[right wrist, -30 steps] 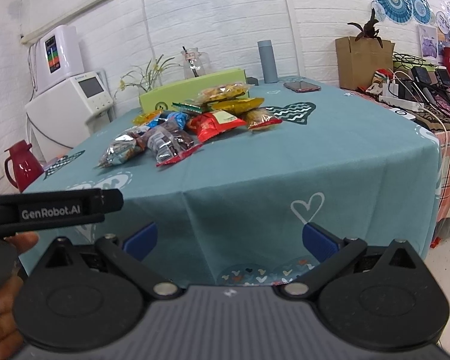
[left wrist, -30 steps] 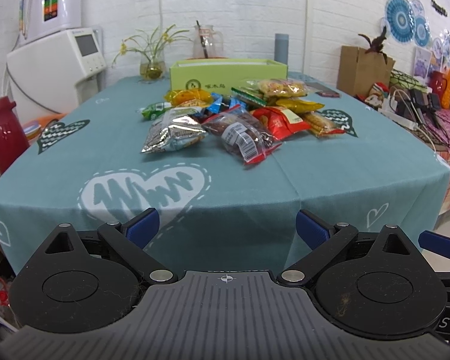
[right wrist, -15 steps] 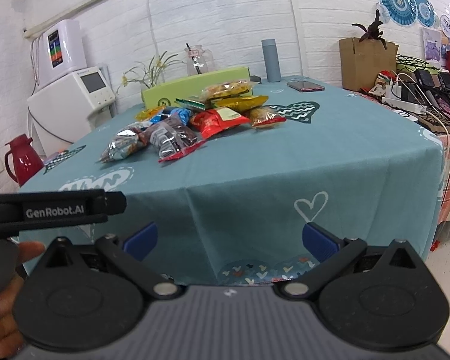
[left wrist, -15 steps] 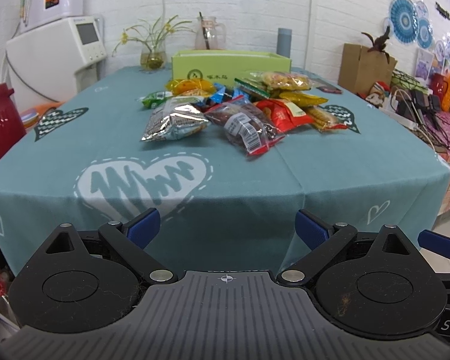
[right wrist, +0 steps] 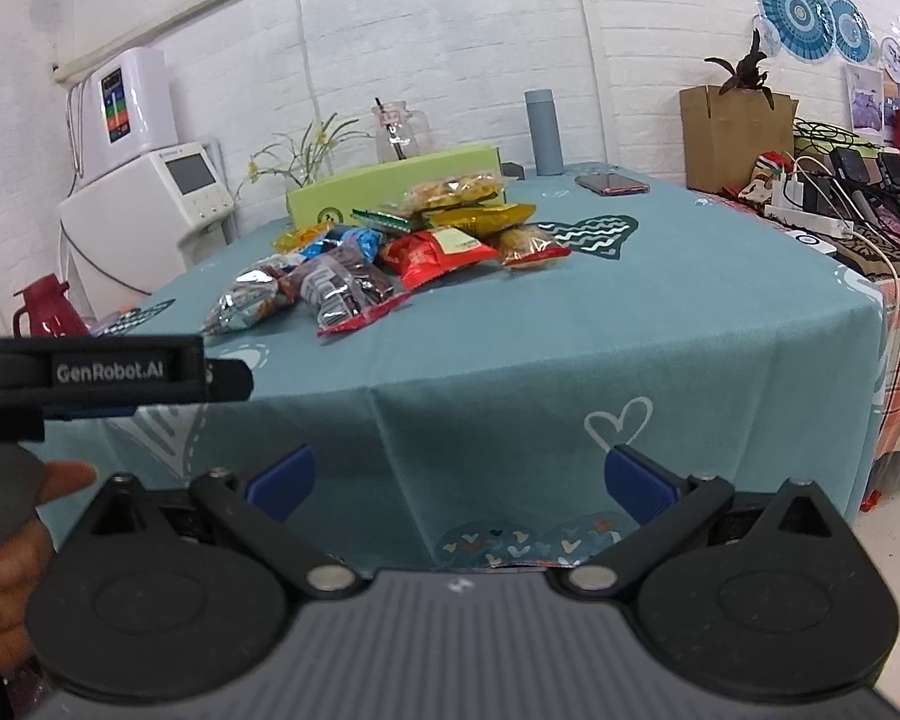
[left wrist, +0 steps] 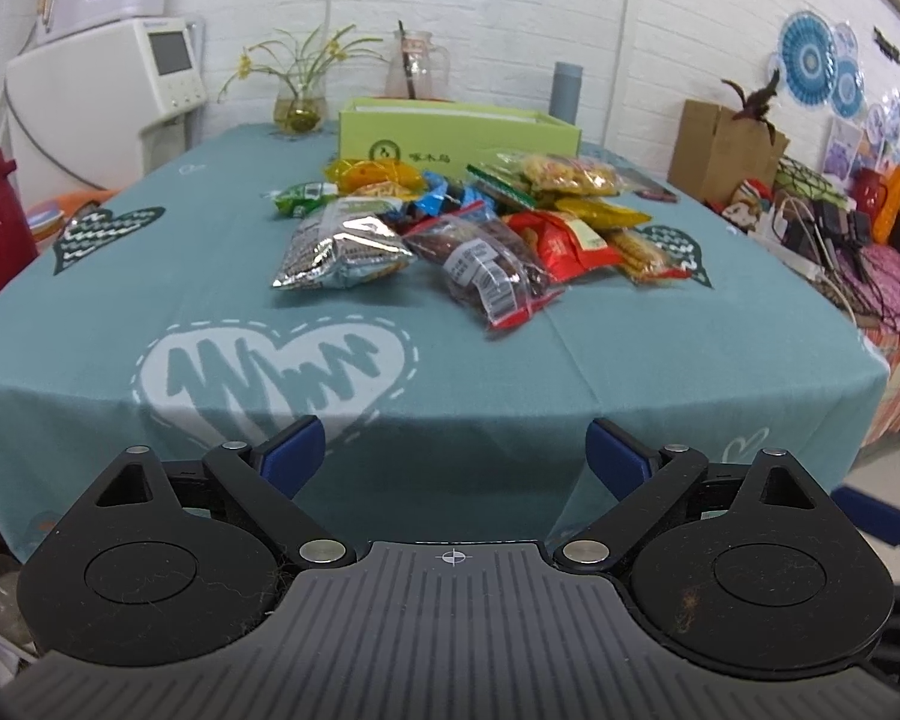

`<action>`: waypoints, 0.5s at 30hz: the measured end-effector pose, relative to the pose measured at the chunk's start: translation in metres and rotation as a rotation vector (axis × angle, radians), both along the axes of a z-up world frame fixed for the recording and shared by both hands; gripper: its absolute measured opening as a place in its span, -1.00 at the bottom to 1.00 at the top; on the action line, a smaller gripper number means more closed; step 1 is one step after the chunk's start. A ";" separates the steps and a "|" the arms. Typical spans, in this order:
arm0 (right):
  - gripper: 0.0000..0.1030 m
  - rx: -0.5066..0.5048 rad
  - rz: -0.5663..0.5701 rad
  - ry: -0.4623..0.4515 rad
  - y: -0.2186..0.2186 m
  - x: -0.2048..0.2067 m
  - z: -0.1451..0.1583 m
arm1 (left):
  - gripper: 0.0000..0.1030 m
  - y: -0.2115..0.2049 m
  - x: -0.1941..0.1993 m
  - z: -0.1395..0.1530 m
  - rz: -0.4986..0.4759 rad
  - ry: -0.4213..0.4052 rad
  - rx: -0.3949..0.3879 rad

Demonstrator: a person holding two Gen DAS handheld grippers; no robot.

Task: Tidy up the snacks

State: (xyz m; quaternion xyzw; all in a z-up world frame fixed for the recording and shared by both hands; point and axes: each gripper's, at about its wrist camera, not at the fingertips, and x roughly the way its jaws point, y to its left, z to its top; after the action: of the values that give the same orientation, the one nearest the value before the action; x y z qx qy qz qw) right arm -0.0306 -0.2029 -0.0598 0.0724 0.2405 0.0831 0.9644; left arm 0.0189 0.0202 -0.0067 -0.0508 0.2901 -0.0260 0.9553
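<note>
Looking along the left claw (left wrist: 453, 456), its blue fingers stand wide apart with nothing between them, hanging short of the near edge of the bench (left wrist: 660, 336). The snack pile (left wrist: 468, 228) lies heaped mid-bench, well apart from the claw: a silver packet (left wrist: 339, 252) and a clear packet of dark snacks (left wrist: 486, 273) lie nearest, red and yellow bags behind. Just beyond the heap stands a green box (left wrist: 456, 135), open-topped as far as I can tell. Nothing seems sorted yet, so by my judgement the whole task is left. Bare cloth stretches between the near edge and the pile, giving free room to reach in.

From the right wrist view, the right claw (right wrist: 459, 480) is likewise spread and empty, off the bench's near corner. The pile (right wrist: 390, 246) sits far ahead; a phone (right wrist: 612, 183) and a grey flask (right wrist: 543, 132) stand near the far edge. The other handset and a hand (right wrist: 12, 570) crowd the left side; the right flank is open.
</note>
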 end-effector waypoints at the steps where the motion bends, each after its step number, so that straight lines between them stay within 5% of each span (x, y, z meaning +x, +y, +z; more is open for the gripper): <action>1: 0.99 -0.008 -0.005 0.001 -0.001 0.000 0.000 | 0.65 0.001 0.004 0.000 0.005 0.006 -0.005; 8: 0.99 0.016 0.006 -0.004 -0.010 0.027 0.001 | 0.60 0.011 0.027 -0.011 -0.022 0.063 -0.044; 11: 0.99 -0.044 0.056 -0.057 0.000 0.064 0.012 | 0.59 0.026 0.033 -0.010 -0.005 0.084 -0.105; 15: 0.99 -0.127 0.034 -0.049 0.006 0.124 0.019 | 0.56 0.032 0.044 -0.008 0.055 0.088 -0.093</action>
State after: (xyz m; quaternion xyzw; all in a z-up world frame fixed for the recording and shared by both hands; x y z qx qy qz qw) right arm 0.0936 -0.1974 -0.0409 0.0048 0.2229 0.0856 0.9711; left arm 0.0627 0.0523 -0.0144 -0.1042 0.3288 -0.0108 0.9386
